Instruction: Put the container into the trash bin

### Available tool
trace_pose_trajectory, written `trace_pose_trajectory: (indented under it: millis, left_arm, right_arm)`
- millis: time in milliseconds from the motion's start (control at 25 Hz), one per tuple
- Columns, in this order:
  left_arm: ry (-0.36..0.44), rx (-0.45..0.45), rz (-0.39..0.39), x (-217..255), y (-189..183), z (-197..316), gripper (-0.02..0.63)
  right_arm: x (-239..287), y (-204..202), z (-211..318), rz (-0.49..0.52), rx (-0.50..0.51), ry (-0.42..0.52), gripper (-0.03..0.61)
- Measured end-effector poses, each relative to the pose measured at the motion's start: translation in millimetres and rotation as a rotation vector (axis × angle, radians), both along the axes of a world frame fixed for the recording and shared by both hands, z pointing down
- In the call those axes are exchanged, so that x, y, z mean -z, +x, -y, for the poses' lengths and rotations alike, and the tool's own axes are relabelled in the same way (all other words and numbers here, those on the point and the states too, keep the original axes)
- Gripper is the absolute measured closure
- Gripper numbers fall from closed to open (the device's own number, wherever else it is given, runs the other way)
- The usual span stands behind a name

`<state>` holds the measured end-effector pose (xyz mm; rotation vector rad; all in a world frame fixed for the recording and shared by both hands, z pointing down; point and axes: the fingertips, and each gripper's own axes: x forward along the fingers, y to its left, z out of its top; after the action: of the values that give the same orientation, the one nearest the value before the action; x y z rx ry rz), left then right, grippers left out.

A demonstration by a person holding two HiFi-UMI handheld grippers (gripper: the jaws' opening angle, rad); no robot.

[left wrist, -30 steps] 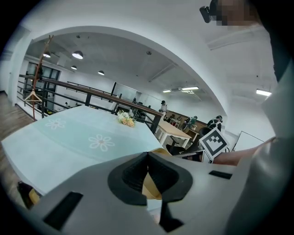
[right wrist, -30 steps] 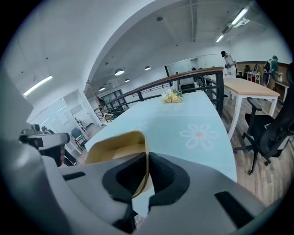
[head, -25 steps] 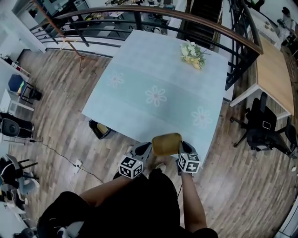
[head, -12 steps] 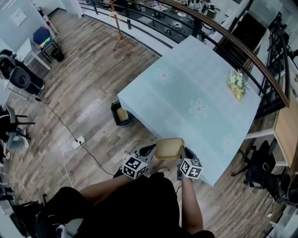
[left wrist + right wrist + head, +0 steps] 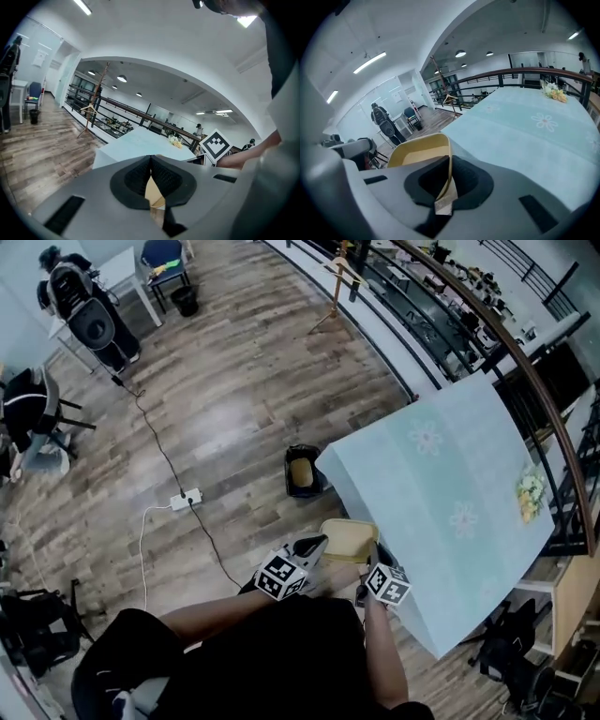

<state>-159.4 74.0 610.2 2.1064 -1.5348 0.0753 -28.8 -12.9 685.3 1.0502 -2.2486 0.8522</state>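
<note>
- Carrying the container (image 5: 349,540) between both grippers, you have the left gripper (image 5: 151,178) clamped on one rim and the right gripper (image 5: 446,180) clamped on the opposite rim.
- Match both grips so it rides level.
- Head for the trash bin (image 5: 302,472) on the floor beside the table (image 5: 450,484) corner, and let go only above its opening.

Bright open room with a grey-brown wood-plank floor (image 5: 234,418) under long white ceiling strip lights (image 5: 369,62).
A rectangular table under a pale blue flower-print cloth (image 5: 450,484) stands beside a curved brown handrail on black bars (image 5: 525,70), with a bunch of white and yellow flowers (image 5: 530,495) near its far end. A white power strip (image 5: 185,499) lies on the planks, and a blue chair (image 5: 161,254) sits well apart.
</note>
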Motion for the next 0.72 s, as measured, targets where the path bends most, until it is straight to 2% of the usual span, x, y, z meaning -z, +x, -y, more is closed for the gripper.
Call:
trace_pose_trajectory:
  millis: [320,720]
  left_arm:
    - [0.002,0.194,-0.050,-1,-129,-41,0.600]
    - [0.018,0.374,-0.042,-7,-223,-56,0.600]
  right_arm:
    - [-3,-126,-20,-0.013,0.082,-0.012,0.535]
    - [-10,-217,-16,-0.008,0.147,-0.025,0.535]
